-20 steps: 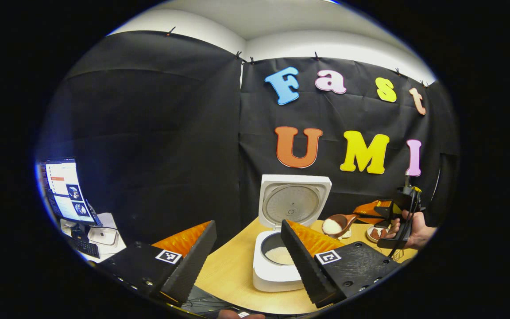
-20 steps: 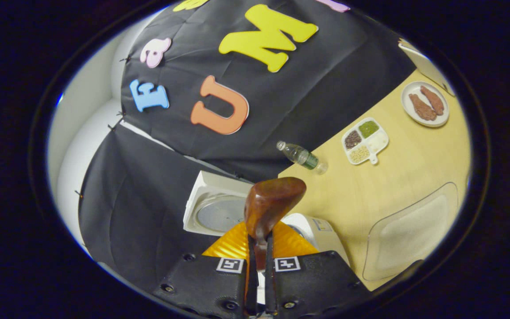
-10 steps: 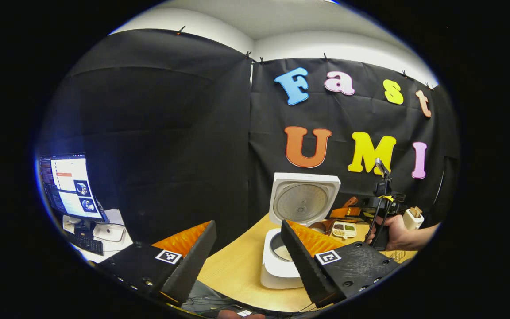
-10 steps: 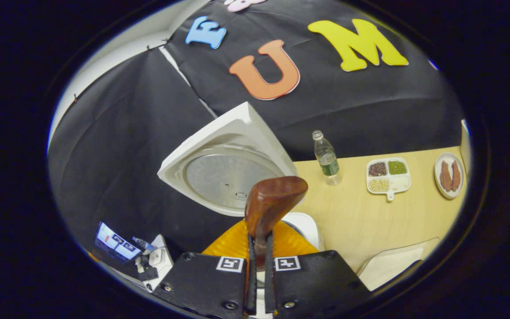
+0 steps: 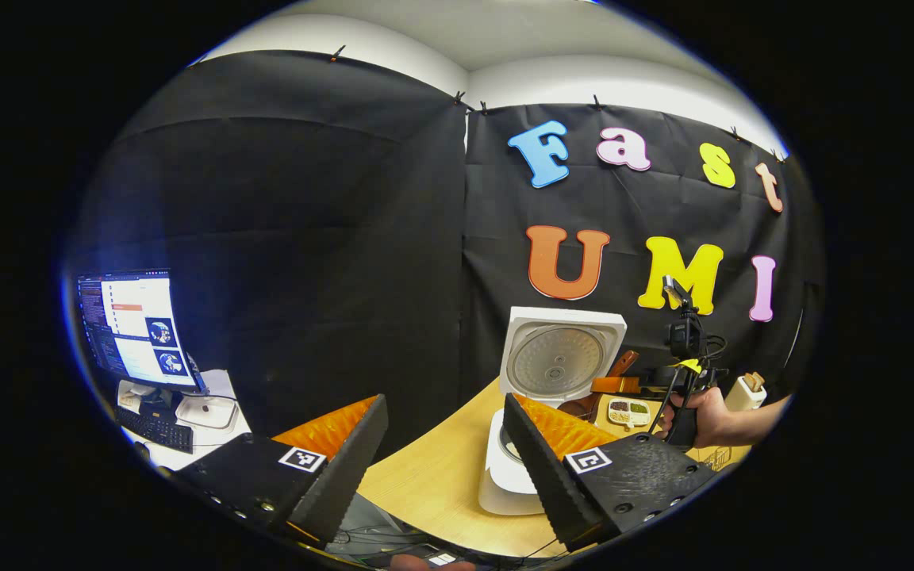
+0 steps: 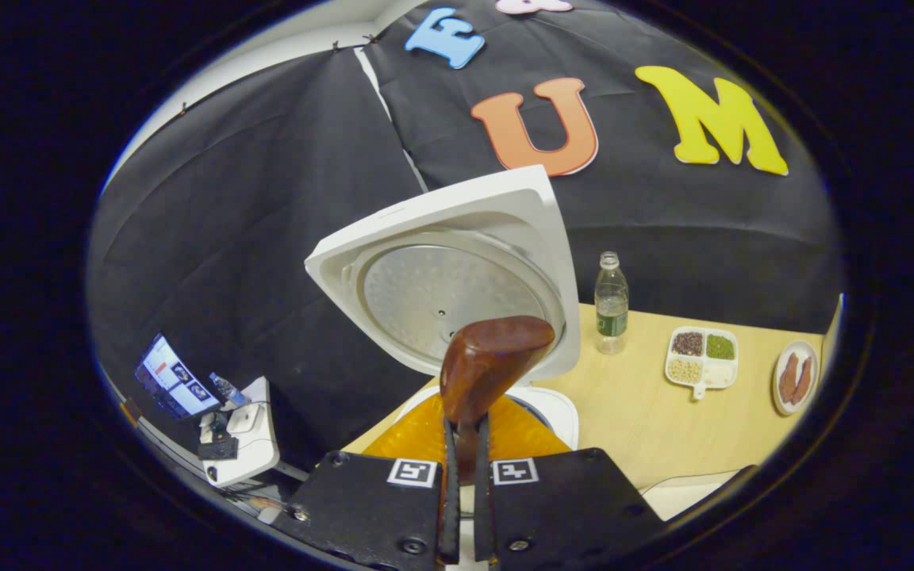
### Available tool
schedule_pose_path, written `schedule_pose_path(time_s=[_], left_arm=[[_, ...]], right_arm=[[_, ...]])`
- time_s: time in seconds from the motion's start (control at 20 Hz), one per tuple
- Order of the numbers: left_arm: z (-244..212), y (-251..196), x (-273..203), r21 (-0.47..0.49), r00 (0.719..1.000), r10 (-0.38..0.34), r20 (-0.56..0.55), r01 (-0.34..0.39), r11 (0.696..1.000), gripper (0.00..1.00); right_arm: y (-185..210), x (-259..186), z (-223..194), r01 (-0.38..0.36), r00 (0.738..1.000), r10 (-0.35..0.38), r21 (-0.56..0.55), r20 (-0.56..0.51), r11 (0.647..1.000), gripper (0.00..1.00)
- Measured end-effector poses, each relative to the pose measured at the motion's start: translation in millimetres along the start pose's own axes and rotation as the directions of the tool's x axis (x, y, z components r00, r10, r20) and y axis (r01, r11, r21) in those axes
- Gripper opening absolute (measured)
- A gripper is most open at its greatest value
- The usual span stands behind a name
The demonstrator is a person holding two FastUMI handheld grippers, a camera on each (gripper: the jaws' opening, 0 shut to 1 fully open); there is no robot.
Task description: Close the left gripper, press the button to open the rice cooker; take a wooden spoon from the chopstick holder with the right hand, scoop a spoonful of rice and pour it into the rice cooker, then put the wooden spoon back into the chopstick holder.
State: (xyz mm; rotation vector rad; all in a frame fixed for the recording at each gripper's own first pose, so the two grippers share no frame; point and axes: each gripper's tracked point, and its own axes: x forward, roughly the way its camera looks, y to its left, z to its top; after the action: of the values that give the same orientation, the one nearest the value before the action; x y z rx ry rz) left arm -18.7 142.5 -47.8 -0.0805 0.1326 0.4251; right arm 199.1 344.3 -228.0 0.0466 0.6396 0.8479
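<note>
The white rice cooker (image 5: 505, 476) stands open on the wooden table, its lid (image 5: 558, 361) upright. In the left gripper view my left gripper (image 5: 445, 460) hangs open and empty in front of it, one finger covering most of the pot. Farther off a hand holds the right gripper (image 5: 612, 386) beside the lid, with the wooden spoon (image 5: 582, 407) reaching toward the pot. In the right gripper view my right gripper (image 6: 463, 434) is shut on the spoon's handle; the back of the spoon bowl (image 6: 497, 361) faces me, in front of the lid (image 6: 457, 293). The white chopstick holder (image 5: 743, 392) stands at the right.
A water bottle (image 6: 612, 305), a divided dish of grains (image 6: 703, 357) and a plate with brown pieces (image 6: 794, 377) sit along the back of the table (image 6: 631, 428). A pale container (image 6: 687, 496) lies at the front right. A desk with a monitor (image 5: 132, 325) is off to the left.
The spoon, heaped with rice a second ago, has turned over above the pot and no rice shows on it. The right gripper rolled level and came close to the lid. The left gripper stayed open.
</note>
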Motion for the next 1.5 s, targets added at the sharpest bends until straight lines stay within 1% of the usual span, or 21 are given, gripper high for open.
schedule_pose_path(time_s=[0.15,0.35,0.45,0.6,0.65,0.7,0.8,1.1,1.2,1.35,1.5], left_arm=[[0.4,-3.1,-1.8,0.002,1.0,-0.009,0.001,0.009,1.0,0.94],[-0.1,-6.6,-0.9,0.003,1.0,-0.019,0.003,0.019,1.0,0.94],[0.8,-7.9,-0.8,0.004,1.0,-0.019,0.006,0.019,1.0,0.94],[0.1,-9.7,-0.9,0.018,1.0,-0.021,0.009,0.021,1.0,0.94],[-0.7,-10.3,-0.5,0.02,1.0,-0.024,0.008,0.024,1.0,0.94],[-1.4,-11.0,-0.3,0.021,1.0,-0.026,0.006,0.026,0.999,0.94],[-4.2,-17.1,0.5,0.012,0.999,-0.039,-0.004,0.039,0.999,0.94],[-6.1,-34.4,5.1,0.018,0.997,-0.081,-0.009,0.081,0.997,0.94],[-5.4,-42.1,6.4,0.02,0.995,-0.099,-0.01,0.099,0.995,0.94],[-5.7,-54.8,8.3,0.017,0.991,-0.134,-0.01,0.134,0.991,0.94],[-8.3,-73.7,11.2,0.019,0.984,-0.178,-0.014,0.178,0.984,0.94]], right_arm=[[9.2,-3.9,6.5,0.016,1.0,-0.012,-0.155,0.028,0.988,0.12],[26.8,-9.2,9.8,0.034,0.998,-0.01,-0.352,0.067,0.936,0.12],[34.9,-11.8,10.0,0.03,0.997,0.001,-0.394,0.078,0.919,0.12],[42.2,-18.4,19.0,0.051,0.992,0.008,-0.465,0.123,0.884,0.12],[44.5,-18.2,18.4,0.053,0.991,0.012,-0.481,0.132,0.875,0.12],[45.4,-18.4,18.2,0.051,0.991,0.014,-0.484,0.131,0.873,0.12],[43.5,-19.8,17.6,0.046,0.992,0.015,-0.474,0.124,0.88,0.12],[24.4,-40.3,31.0,0.075,0.987,-0.013,-0.391,0.16,0.917,0.12],[18.9,-52.3,35.5,0.075,0.985,-0.018,-0.33,0.172,0.941,0.12],[5.6,-75.3,44.3,0.068,0.983,-0.031,-0.205,0.181,0.976,0.12],[-14.4,-108.3,54.3,0.071,0.977,-0.054,-0.077,0.206,0.995,0.12]])
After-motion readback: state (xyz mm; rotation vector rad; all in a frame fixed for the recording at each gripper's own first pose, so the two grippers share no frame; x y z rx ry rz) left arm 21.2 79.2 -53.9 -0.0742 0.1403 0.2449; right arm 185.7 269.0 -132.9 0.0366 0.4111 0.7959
